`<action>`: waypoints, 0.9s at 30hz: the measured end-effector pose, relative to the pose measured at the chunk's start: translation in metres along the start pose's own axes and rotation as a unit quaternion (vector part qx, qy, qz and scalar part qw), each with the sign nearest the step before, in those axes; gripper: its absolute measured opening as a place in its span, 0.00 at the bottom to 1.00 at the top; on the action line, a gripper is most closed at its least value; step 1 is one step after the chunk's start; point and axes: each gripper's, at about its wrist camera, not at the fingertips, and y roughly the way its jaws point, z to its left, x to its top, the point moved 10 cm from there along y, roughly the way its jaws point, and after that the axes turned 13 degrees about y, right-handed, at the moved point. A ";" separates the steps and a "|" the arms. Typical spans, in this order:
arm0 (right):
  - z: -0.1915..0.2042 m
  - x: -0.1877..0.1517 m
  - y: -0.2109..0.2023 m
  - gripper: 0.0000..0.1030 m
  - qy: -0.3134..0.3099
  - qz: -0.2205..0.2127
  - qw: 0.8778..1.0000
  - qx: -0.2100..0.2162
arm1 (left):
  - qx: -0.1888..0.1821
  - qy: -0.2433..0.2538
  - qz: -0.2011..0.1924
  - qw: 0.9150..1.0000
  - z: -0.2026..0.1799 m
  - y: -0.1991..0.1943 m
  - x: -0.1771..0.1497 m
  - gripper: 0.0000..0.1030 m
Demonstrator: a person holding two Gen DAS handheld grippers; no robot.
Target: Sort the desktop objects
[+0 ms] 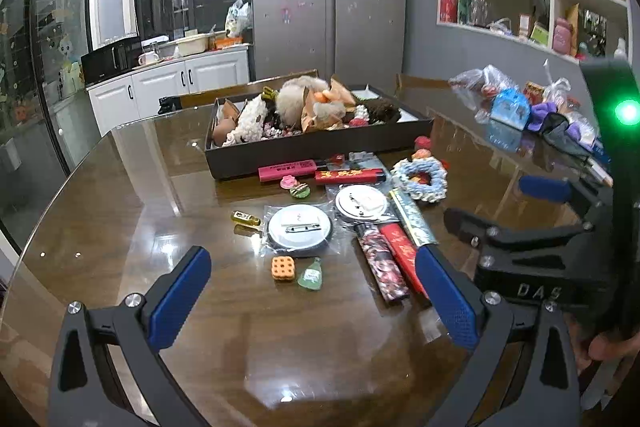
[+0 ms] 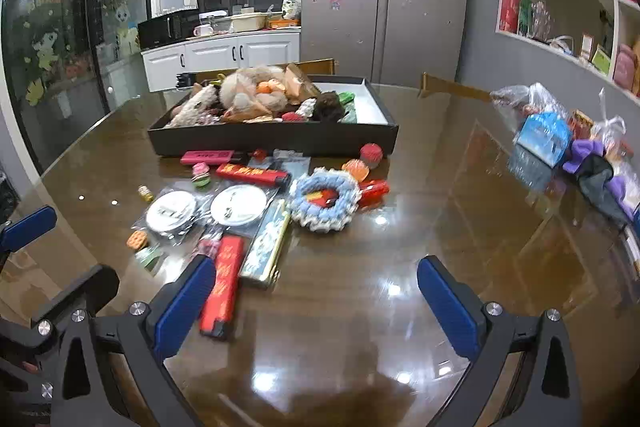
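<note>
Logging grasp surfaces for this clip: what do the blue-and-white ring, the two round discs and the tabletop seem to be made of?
Ring: crocheted or knitted yarn, soft and matte, with looped, bumpy edges.
Round discs: probably metal badge backs with pins, shiny, each in a clear crinkled plastic sleeve.
Tabletop: brown wood look under a glossy, likely glass, surface that mirrors the ceiling lights.

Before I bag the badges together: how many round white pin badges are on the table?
2. The left badge lies nearest the small yellow bottle; the right badge sits beside it, by the patterned bar. Others may hide in the tray.

Dim indoor light, ceiling-lamp glare on glossy table (image 2: 400,267) (fisheye-bent, vignetted edges)
</note>
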 end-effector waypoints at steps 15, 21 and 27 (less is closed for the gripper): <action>-0.010 0.030 0.056 1.00 -0.016 0.035 0.999 -0.034 | -0.040 -0.027 0.073 0.996 0.013 0.074 0.006 1.00; -0.011 0.026 0.073 1.00 -0.015 0.057 0.998 -0.034 | -0.056 -0.040 0.103 0.992 0.017 0.095 0.002 1.00; -0.012 0.022 0.085 1.00 -0.019 0.073 0.996 -0.042 | -0.061 -0.044 0.139 0.988 0.019 0.112 -0.007 1.00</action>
